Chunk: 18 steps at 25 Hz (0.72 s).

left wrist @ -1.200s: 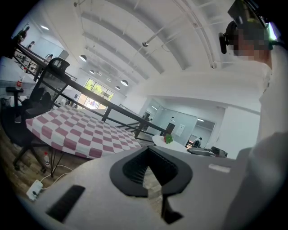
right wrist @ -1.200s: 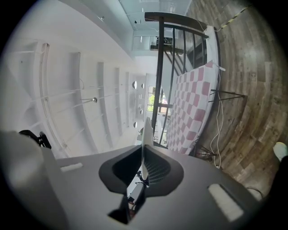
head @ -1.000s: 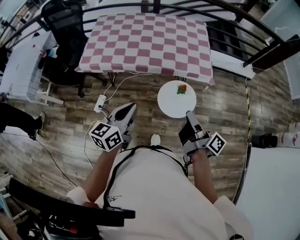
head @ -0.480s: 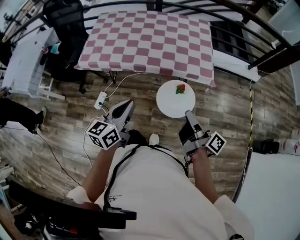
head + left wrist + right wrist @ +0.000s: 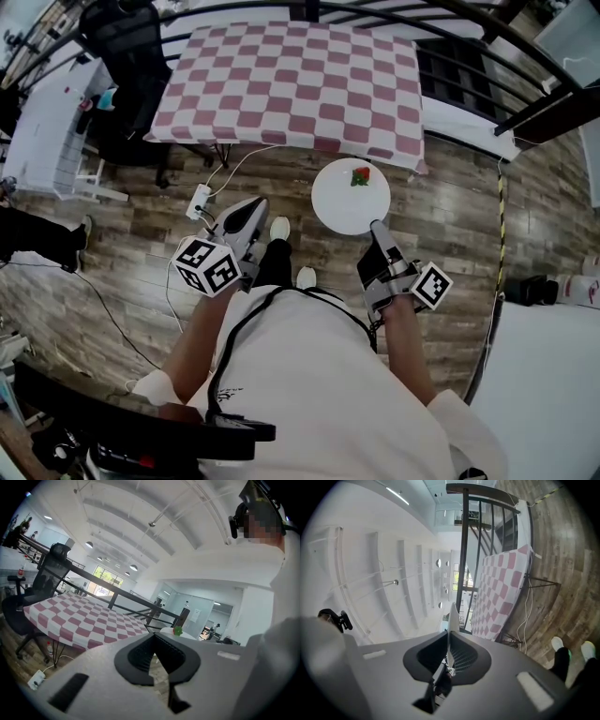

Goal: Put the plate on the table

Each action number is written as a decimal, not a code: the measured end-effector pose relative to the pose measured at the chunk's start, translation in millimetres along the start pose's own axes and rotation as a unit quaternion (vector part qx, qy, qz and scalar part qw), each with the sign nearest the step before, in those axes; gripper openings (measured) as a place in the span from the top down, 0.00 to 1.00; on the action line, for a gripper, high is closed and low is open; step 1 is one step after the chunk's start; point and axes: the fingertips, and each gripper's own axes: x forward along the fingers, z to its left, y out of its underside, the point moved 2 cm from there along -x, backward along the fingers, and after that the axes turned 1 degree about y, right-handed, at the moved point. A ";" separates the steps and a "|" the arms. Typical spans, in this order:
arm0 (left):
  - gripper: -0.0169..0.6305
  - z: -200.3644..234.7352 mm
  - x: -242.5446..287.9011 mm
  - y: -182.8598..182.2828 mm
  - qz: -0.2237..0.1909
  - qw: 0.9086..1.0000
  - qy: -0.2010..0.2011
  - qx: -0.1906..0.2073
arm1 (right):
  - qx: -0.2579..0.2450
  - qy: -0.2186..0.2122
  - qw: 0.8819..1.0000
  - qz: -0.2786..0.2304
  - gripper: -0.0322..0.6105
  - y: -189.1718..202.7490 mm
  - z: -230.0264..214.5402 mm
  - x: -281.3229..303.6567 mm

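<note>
A round white plate (image 5: 350,197) with a small red and green thing (image 5: 361,176) on it hangs level above the wooden floor. My right gripper (image 5: 378,227) is shut on its near rim. In the right gripper view the plate (image 5: 452,618) shows edge-on, pinched between the jaws of the right gripper (image 5: 449,637). The table with the red and white checked cloth (image 5: 291,84) stands just beyond the plate. My left gripper (image 5: 251,208) is left of the plate, shut and empty. The left gripper (image 5: 153,637) looks past its tips at the plate (image 5: 185,634) and the table (image 5: 84,620).
A black office chair (image 5: 131,56) stands at the table's left end. A black railing (image 5: 525,56) curves behind and to the right of the table. A white power strip (image 5: 198,202) with cables lies on the floor. The person's shoe (image 5: 279,228) is between the grippers.
The person's leg and shoe have stepped forward between the grippers. Both grippers and the plate have shifted slightly toward the table.
</note>
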 end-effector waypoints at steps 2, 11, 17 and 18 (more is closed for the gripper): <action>0.96 1.3 4.0 -2.4 -0.002 1.000 0.002 0.002 | 0.001 -0.001 1.000 -0.003 0.91 -1.9 -0.4 2.6; 0.96 18.1 28.2 -8.0 -0.002 1.000 0.020 -0.001 | -0.012 0.005 1.000 -0.021 0.91 -17.3 -4.4 17.0; 0.96 54.5 63.4 -22.5 0.010 0.999 0.038 -0.005 | -0.009 0.009 0.999 -0.041 0.91 -32.4 -10.8 54.7; 0.96 61.0 71.2 -26.1 0.013 0.999 0.043 -0.004 | -0.009 0.010 0.999 -0.044 0.91 -36.1 -12.5 62.7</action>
